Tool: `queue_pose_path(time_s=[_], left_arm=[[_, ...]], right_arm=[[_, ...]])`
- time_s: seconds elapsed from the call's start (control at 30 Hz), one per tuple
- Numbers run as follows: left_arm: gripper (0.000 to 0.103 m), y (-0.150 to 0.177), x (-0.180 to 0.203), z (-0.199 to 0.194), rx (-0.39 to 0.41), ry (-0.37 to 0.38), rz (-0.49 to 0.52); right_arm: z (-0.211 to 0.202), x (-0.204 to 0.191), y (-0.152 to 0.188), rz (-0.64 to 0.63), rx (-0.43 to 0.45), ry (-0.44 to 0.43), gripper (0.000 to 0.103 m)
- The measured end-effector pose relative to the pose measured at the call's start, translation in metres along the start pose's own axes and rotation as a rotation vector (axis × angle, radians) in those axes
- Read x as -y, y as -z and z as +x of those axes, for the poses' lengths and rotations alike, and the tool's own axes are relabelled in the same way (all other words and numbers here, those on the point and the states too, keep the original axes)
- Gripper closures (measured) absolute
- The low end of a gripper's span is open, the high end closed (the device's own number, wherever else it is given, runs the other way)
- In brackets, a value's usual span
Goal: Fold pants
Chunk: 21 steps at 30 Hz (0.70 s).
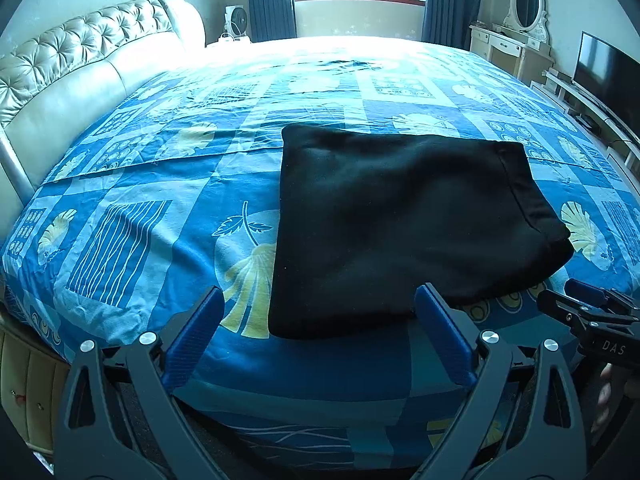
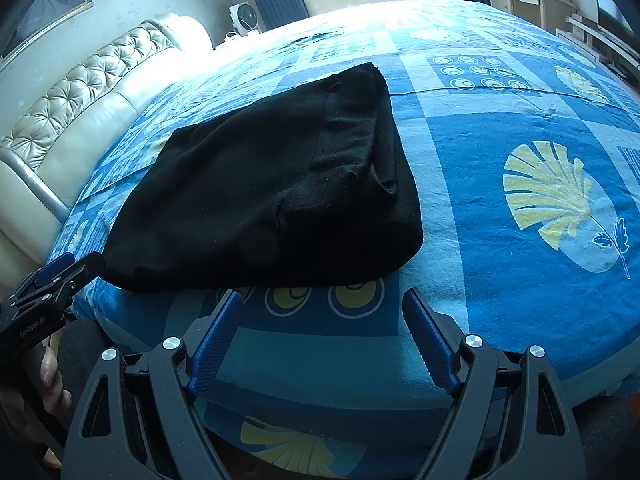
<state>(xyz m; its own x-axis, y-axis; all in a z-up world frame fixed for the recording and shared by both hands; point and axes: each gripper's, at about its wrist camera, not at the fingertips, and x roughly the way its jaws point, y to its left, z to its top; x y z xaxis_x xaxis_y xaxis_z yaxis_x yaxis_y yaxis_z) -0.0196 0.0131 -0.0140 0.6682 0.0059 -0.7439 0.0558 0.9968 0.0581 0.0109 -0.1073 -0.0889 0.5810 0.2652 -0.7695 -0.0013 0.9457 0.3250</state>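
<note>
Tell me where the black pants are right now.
The folded black pants lie on the blue patterned bedspread near its front edge, just ahead of both open claws, headboard to their left.

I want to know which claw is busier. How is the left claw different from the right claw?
Not much differs. The left claw has the near edge of the black pants lying between its open fingers, while the right claw has only the blue bedsheet between its open fingers. The left claw faces the pants' near edge squarely; the right claw sits off toward their corner. Both are open, empty and low at the bed's near edge.
</note>
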Motion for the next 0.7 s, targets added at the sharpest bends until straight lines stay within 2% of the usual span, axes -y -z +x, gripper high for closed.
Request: queue_pose_path(time_s=[0.27, 0.7], left_arm=[[0.007, -0.002, -0.0037, 0.0005, -0.016, 0.002, -0.028], [0.007, -0.0012, 0.0015, -0.0002, -0.017, -0.007, -0.004]], right_arm=[[0.0005, -0.0023, 0.0011, -0.005, -0.005, -0.003, 0.022], [0.002, -0.0066, 0.0028, -0.014, -0.018, -0.011, 0.022]])
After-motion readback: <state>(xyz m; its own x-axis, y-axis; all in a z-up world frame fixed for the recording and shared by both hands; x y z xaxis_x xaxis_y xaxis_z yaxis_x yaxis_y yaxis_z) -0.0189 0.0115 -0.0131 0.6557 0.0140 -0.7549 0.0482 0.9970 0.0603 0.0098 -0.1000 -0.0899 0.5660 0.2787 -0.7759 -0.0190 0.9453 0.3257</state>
